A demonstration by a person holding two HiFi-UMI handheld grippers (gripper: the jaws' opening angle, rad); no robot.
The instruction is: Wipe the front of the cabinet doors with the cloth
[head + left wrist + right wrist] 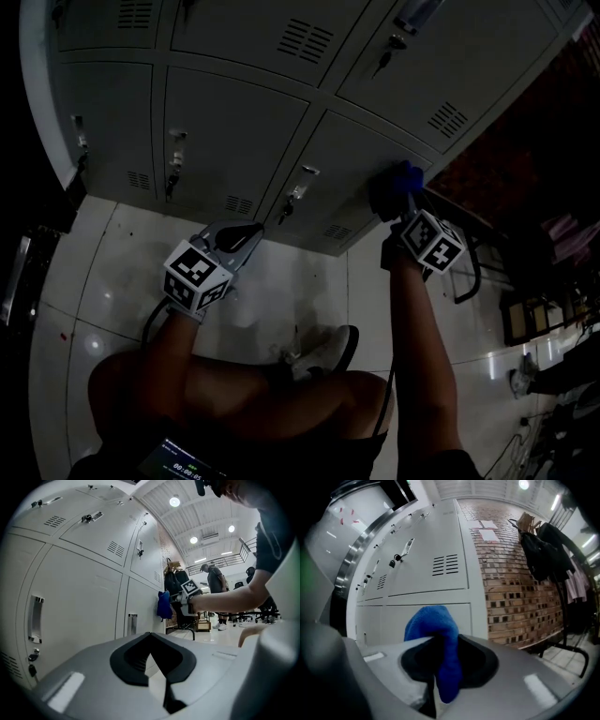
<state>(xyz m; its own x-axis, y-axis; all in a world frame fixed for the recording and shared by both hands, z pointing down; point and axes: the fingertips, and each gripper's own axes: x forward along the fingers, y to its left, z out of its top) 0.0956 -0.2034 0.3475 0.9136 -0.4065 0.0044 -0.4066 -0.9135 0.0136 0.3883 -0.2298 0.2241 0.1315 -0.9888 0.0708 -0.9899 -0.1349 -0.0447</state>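
Knees (281,394) of the crouching person fill the bottom of the head view, with a pale shoe (323,352) on the tiled floor (281,291) just above them.

Left gripper (246,232), left of centre, sits short of the cabinet face. In its own view its jaws are pressed together with nothing between them. It takes no part in the work at this moment.

Right gripper (398,202), right of centre on an outstretched arm, is closed onto the cloth (405,176). The right gripper view shows the blue fabric pinched between the jaws, bunched over their tips and hanging below them.

Cloth lies directly ahead of the right gripper, between it and the lower-right door (366,155). It appears to rest against that door close to its right-hand edge. In the left gripper view the bunch hangs against the door face with its longer dimension running up and down.

Judgement: wiping is under way on this one panel, and the right arm is the only one placed to do it. Most of the cabinet front lies toward the left of the head view from the cloth. The coming stroke therefore calls for travel along the door face in that direction, with pressure into the panel.

Further doors (234,141), with handles and vents, extend to the upper left. Brick wall (520,573) stands beyond the cabinet's end, at the right of the right gripper view.
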